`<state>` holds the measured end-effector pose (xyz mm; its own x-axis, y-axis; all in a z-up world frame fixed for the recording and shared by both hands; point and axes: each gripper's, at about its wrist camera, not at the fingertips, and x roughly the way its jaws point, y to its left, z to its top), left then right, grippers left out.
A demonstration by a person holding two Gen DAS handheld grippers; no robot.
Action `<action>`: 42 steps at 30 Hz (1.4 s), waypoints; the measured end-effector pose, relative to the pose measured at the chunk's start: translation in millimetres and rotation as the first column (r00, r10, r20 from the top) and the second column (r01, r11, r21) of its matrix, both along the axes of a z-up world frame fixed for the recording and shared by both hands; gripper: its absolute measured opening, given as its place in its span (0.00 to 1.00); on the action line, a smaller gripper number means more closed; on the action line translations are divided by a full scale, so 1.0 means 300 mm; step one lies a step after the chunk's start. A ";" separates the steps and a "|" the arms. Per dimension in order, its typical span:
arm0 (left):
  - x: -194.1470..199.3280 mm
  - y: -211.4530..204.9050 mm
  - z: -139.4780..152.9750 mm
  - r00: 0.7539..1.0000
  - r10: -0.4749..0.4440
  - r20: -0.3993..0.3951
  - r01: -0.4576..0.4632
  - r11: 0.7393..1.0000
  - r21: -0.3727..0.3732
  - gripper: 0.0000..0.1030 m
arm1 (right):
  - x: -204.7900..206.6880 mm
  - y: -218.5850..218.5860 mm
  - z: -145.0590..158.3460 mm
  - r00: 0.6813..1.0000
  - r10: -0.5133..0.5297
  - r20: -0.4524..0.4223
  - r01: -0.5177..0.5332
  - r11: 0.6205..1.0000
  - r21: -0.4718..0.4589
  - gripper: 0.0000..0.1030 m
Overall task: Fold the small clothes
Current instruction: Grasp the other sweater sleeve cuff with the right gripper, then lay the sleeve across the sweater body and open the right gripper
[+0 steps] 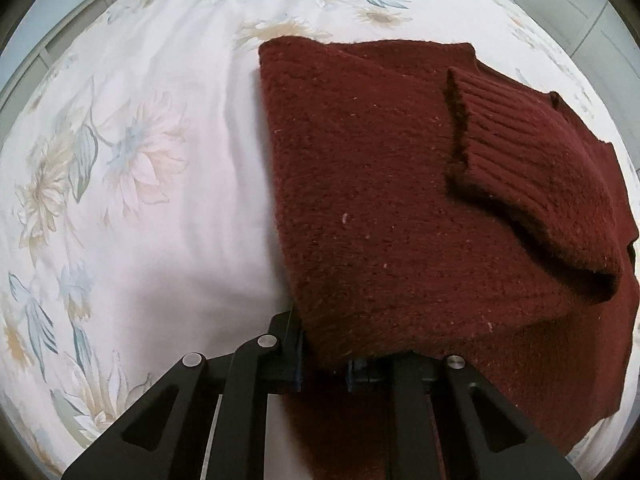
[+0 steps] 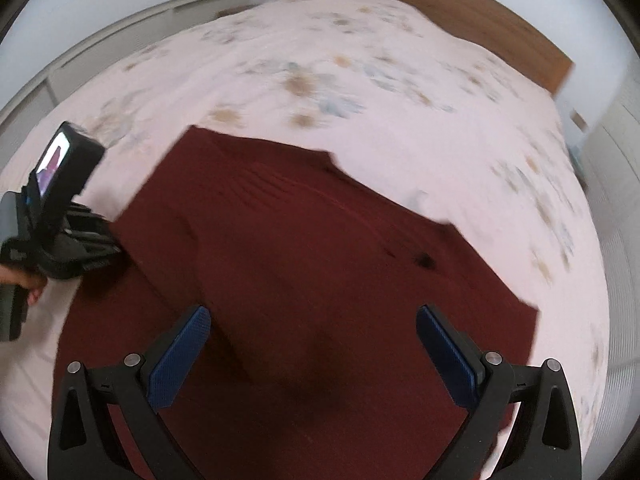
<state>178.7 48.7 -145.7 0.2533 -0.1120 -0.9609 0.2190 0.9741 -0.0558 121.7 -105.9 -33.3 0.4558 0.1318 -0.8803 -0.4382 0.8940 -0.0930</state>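
A dark red knitted sweater (image 1: pixel 380 184) lies partly folded on the bed, with a ribbed sleeve cuff (image 1: pixel 520 148) laid across its right side. My left gripper (image 1: pixel 324 368) is shut on the sweater's near left edge, and the knit bulges over its blue pads. In the right wrist view the same sweater (image 2: pixel 320 260) spreads below my right gripper (image 2: pixel 312 344). That gripper hovers open above the cloth with nothing between its blue pads (image 2: pixel 180 356). The left gripper (image 2: pixel 80 240) shows at the sweater's left edge, held by a hand (image 2: pixel 24 280).
The bed is covered by a white sheet with pale flowers (image 1: pixel 132 160). A wooden headboard (image 2: pixel 460 4) runs along the far side. White cabinets (image 1: pixel 568 4) and a white wall panel (image 2: pixel 120 40) stand beside the bed.
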 end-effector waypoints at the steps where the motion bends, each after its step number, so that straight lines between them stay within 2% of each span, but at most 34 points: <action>1: -0.008 0.038 0.002 1.000 -0.001 -0.001 0.001 1.000 -0.002 0.12 | 0.016 0.030 -0.012 1.000 0.014 -0.009 -0.014 1.000 -0.005 0.99; 7: -0.001 0.058 -0.006 1.000 -0.013 -0.002 0.013 1.000 0.006 0.12 | 0.113 0.184 -0.148 0.992 0.064 -0.105 -0.067 0.997 -0.026 0.99; 9: 0.002 0.054 -0.006 1.000 -0.014 -0.003 0.014 1.000 0.006 0.12 | 0.127 0.209 -0.189 0.992 0.062 -0.110 -0.069 0.996 -0.064 0.97; 10: -0.001 0.047 -0.005 1.000 -0.013 -0.003 0.013 1.000 0.005 0.12 | 0.132 0.220 -0.207 0.991 0.067 -0.112 -0.077 0.994 -0.081 0.92; 12: -0.005 0.055 -0.009 1.000 -0.008 -0.005 0.008 1.000 0.000 0.13 | 0.130 0.232 -0.236 0.989 0.078 -0.125 -0.089 0.992 -0.086 0.81; 14: 0.000 0.047 -0.006 1.000 -0.013 -0.004 0.013 1.000 0.003 0.13 | 0.132 0.233 -0.249 0.989 0.075 -0.130 -0.086 0.993 -0.079 0.55; 15: 0.002 0.045 -0.007 1.000 -0.016 -0.004 0.016 1.000 0.006 0.13 | 0.130 0.226 -0.241 0.991 0.070 -0.118 -0.080 0.994 -0.080 0.49; 16: 0.001 0.042 -0.003 1.000 -0.019 -0.004 0.019 1.000 0.008 0.13 | 0.128 0.213 -0.227 0.991 0.067 -0.112 -0.075 0.994 -0.074 0.30; 17: -0.018 0.030 0.009 1.000 -0.020 -0.003 0.020 1.000 0.010 0.13 | 0.128 0.199 -0.212 0.992 0.060 -0.107 -0.067 0.996 -0.066 0.19; 23: -0.041 -0.018 0.001 1.000 -0.025 -0.006 0.025 0.999 0.021 0.13 | 0.134 0.019 -0.077 0.996 -0.048 -0.081 0.056 0.993 0.100 0.17; 30: -0.047 -0.018 0.000 1.000 -0.003 -0.005 0.003 1.000 0.003 0.13 | 0.089 -0.252 -0.005 0.972 -0.215 -0.095 0.230 0.950 0.209 0.17; 35: -0.050 -0.011 -0.008 1.000 -0.014 0.002 0.014 1.000 0.028 0.13 | 0.044 -0.403 -0.039 0.941 -0.309 -0.138 0.334 0.914 0.230 0.17; 42: -0.056 -0.035 -0.010 1.000 -0.013 0.008 0.012 0.999 0.043 0.13 | -0.009 -0.537 -0.171 0.894 -0.390 -0.222 0.436 0.873 0.219 0.18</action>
<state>161.8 38.4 -148.7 0.2602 -0.0736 -0.9627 0.2313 0.9728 -0.0119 118.9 -267.0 -84.5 0.3696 0.1944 -0.9086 -0.0120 0.9788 0.2046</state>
